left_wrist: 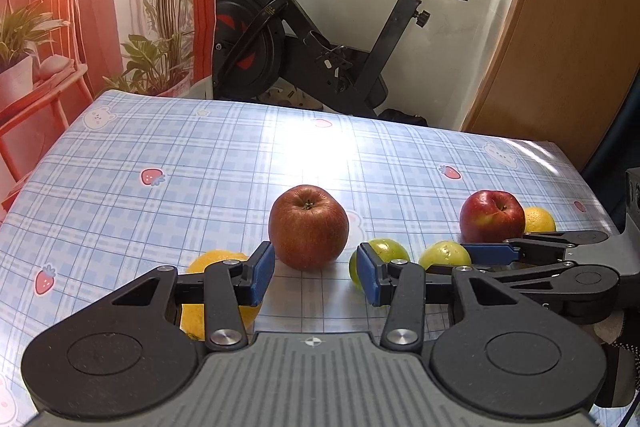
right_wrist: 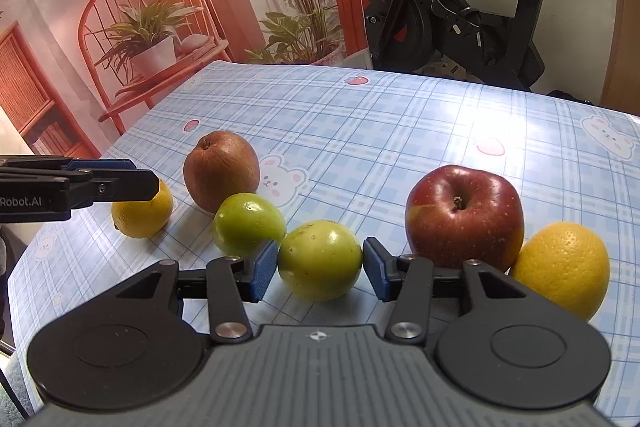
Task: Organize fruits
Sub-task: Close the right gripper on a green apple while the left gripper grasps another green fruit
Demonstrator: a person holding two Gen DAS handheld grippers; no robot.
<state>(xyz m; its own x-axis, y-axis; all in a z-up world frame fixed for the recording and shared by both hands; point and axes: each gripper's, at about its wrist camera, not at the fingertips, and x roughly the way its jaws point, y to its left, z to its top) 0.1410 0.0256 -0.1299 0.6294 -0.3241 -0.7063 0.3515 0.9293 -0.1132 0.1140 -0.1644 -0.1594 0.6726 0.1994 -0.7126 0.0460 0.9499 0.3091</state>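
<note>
**Fruit sorting: early stage, 6 fruits loose on the table**

Landmark: the dull brown-red apple (left_wrist: 308,227) on the checked tablecloth (left_wrist: 180,155).

- No bowl, tray or basket shows in either view, so the goal layout is a guess; likely grouping by kind.
- Just right of the landmark lie 2 green fruits, the nearer green fruit (right_wrist: 248,223) touching the farther green fruit (right_wrist: 320,259).
- Further right: the glossy red apple (right_wrist: 464,215), with the right orange (right_wrist: 562,269) against its far side.
- Left of the landmark, close by: the left orange (right_wrist: 142,213).
- Left gripper (left_wrist: 316,275): jaws spread, nothing gripped, the landmark just ahead of the gap.
- Right gripper (right_wrist: 320,269): pads flank the farther green fruit; a thin gap shows on each side, so I judge it unclamped.

Judgement: the greens already sit paired; the apples and oranges are still apart.
</note>
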